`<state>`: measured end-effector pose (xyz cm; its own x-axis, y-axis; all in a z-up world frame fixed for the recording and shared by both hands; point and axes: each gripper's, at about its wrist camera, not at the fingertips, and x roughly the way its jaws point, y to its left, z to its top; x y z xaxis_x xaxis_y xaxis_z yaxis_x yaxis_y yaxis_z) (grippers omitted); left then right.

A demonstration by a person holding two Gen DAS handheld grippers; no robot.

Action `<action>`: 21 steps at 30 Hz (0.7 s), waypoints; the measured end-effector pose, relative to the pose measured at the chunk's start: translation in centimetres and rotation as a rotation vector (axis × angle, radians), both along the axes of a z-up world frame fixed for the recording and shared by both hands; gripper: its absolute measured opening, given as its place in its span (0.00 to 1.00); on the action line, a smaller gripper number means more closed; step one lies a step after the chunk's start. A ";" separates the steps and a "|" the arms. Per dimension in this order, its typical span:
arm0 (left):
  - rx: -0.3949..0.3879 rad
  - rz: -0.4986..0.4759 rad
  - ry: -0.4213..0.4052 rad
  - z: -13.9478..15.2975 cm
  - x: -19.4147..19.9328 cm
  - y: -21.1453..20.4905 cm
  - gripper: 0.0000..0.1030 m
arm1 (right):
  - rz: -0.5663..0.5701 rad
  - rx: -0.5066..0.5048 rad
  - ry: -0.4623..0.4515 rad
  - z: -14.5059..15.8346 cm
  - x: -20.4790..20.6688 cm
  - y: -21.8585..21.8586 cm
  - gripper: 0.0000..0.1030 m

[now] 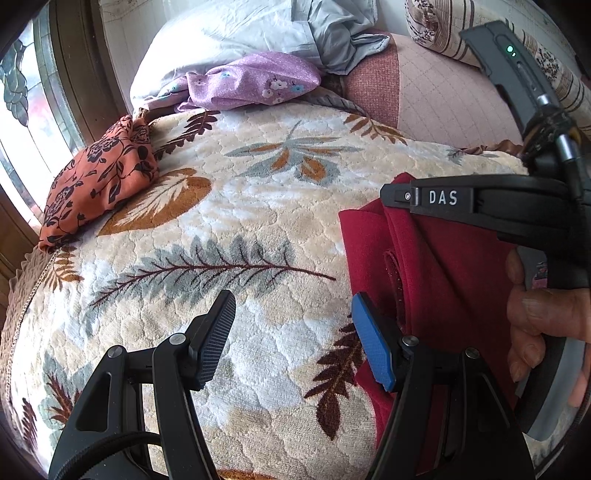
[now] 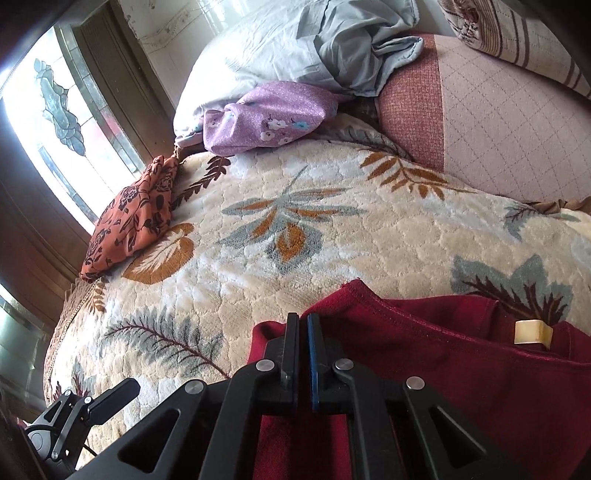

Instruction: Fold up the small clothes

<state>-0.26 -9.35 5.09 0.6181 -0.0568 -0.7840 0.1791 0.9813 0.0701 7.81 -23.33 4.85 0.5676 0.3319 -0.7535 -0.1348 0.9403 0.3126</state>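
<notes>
A dark red garment (image 1: 454, 266) lies bunched on the leaf-patterned blanket (image 1: 240, 206), at the right in the left wrist view. My right gripper (image 1: 384, 195) reaches in from the right, held by a hand (image 1: 535, 317). In the right wrist view its jaws (image 2: 303, 319) are pressed together on the raised left fold of the red garment (image 2: 424, 369), which shows a cream label (image 2: 532, 332). My left gripper (image 1: 293, 299) hangs open over the blanket with nothing between its fingers. Its blue pad (image 1: 373, 343) is right beside the garment's left edge.
An orange floral cloth (image 1: 99, 177) lies folded at the blanket's left edge by the window (image 1: 22, 110). A purple floral cloth (image 1: 255, 79) and pale blue bedding (image 1: 236, 33) are heaped at the back. A pink quilted cushion (image 1: 443, 96) sits back right.
</notes>
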 end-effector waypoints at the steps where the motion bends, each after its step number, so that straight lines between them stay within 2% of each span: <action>1: -0.002 0.001 0.001 0.0 -0.1 0.0 0.64 | -0.005 0.006 0.011 -0.5 0.2 0.0 0.03; 5: -0.001 -0.002 -0.001 0.3 -0.4 -0.1 0.64 | -0.014 0.030 0.057 -2.7 0.7 -0.4 0.03; 10: -0.010 -0.009 -0.006 0.8 -0.9 -0.6 0.64 | -0.004 0.079 0.021 -0.7 -1.4 -1.8 0.04; 11: -0.018 -0.012 -0.004 0.9 -1.0 -0.7 0.64 | -0.004 0.078 0.014 -0.1 -2.0 -2.3 0.07; 13: -0.038 -0.020 0.001 1.0 -1.1 -1.0 0.64 | -0.009 0.054 0.005 0.9 -3.5 -3.4 0.18; 14: -0.049 -0.024 0.005 1.0 -1.2 -1.2 0.64 | -0.014 0.044 -0.007 1.4 -4.4 -4.3 0.34; 15: -0.060 -0.030 0.012 0.9 -1.2 -1.4 0.64 | -0.031 0.036 -0.020 1.9 -5.5 -5.6 0.43; 21: -0.064 -0.055 0.053 -0.3 -0.9 -3.6 0.64 | -0.201 -0.066 -0.047 2.6 -11.4 -14.4 0.43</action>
